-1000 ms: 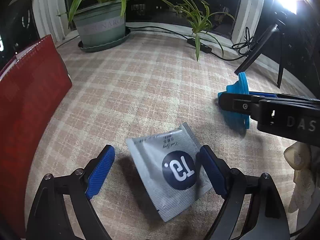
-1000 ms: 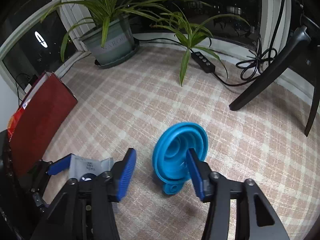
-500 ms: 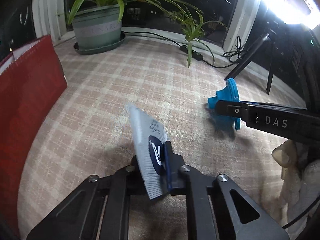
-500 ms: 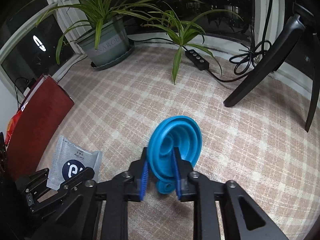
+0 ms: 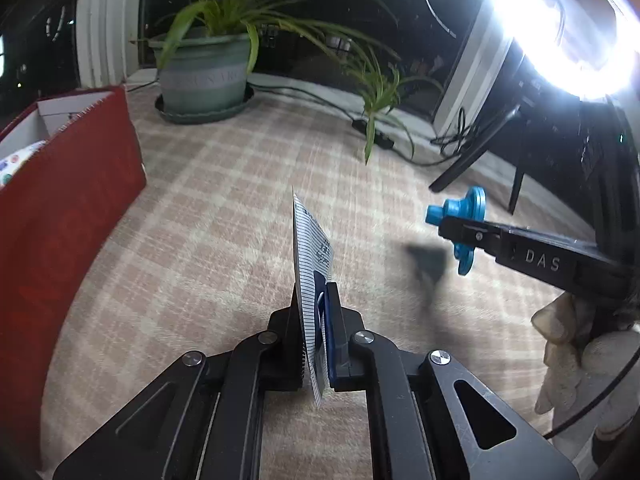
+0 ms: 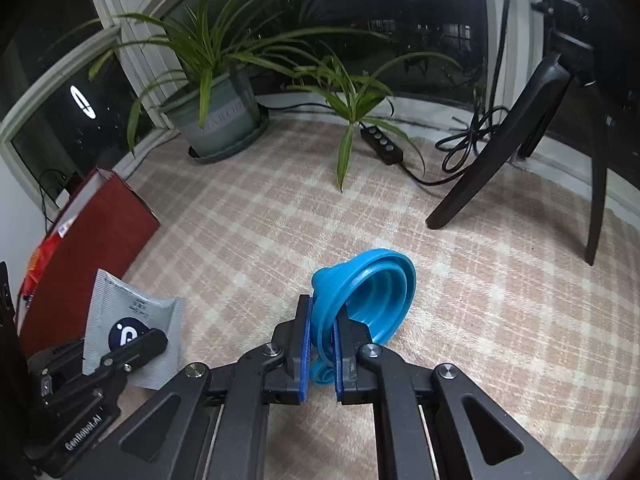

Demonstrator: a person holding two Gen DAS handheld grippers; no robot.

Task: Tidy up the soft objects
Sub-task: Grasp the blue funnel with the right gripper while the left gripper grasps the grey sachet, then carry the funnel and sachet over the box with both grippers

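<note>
A silver sachet [image 5: 310,264] with a dark blue round logo stands on edge, lifted off the plaid cloth, and my left gripper [image 5: 316,312] is shut on its lower part. From the right wrist view the same sachet [image 6: 128,312] hangs at lower left in the left gripper [image 6: 138,346]. A blue collapsible silicone funnel [image 6: 372,292] is squeezed by its rim between the blue pads of my right gripper [image 6: 320,340], which is shut on it. In the left wrist view the funnel [image 5: 466,220] is held above its shadow by the right gripper [image 5: 454,226].
A dark red open box [image 5: 68,196] stands at the left with items inside. A potted spider plant [image 5: 204,76] sits at the back, beside a power strip [image 6: 382,144] with cables. Black tripod legs [image 6: 496,148] and a bright lamp [image 5: 560,20] occupy the right. A gloved hand [image 5: 580,352] holds the right gripper.
Both grippers went from open to shut: the left one closed on the sachet and tipped it up off the cloth, the right one closed on the funnel's rim and raised it.
</note>
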